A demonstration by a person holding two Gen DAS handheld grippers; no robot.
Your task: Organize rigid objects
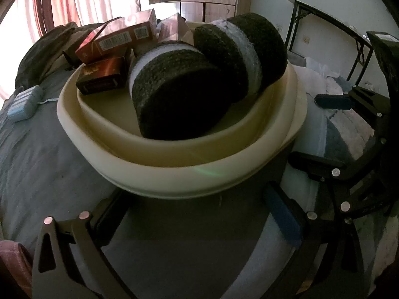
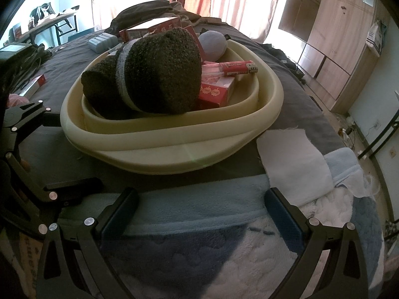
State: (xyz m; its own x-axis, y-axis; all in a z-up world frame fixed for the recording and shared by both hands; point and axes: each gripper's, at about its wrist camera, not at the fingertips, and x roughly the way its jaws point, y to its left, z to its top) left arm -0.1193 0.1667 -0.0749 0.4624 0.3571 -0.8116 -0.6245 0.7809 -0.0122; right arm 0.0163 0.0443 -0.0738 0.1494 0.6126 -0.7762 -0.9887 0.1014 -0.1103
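From the left wrist we see our left claw [image 1: 199, 226] spread wide and empty just short of the cream basin [image 1: 174, 174], which sits on the grey bed [image 1: 37, 154]. Inside it lie two dark round foam blocks [image 1: 174, 94], each with a pale band, and several red cartons [image 1: 117, 39] stacked at the far side; a pale blue case [image 1: 25, 102] rests on the bed well apart to the left. We judge the blocks light but bulky, too broad for a flat-face pinch, so the banded edge is the better hold; the cartons are stiff and light, easiest taken across their narrow sides. From the right wrist, our right claw [image 2: 202, 214] is likewise open with nothing in it, over a blue fleece blanket [image 2: 199, 204] near the basin's rim. Here a red lighter [image 2: 237, 67] lies atop a red carton [image 2: 217, 92] beside the blocks; it looks small, smooth and likely to slip, so we would take it across its middle.
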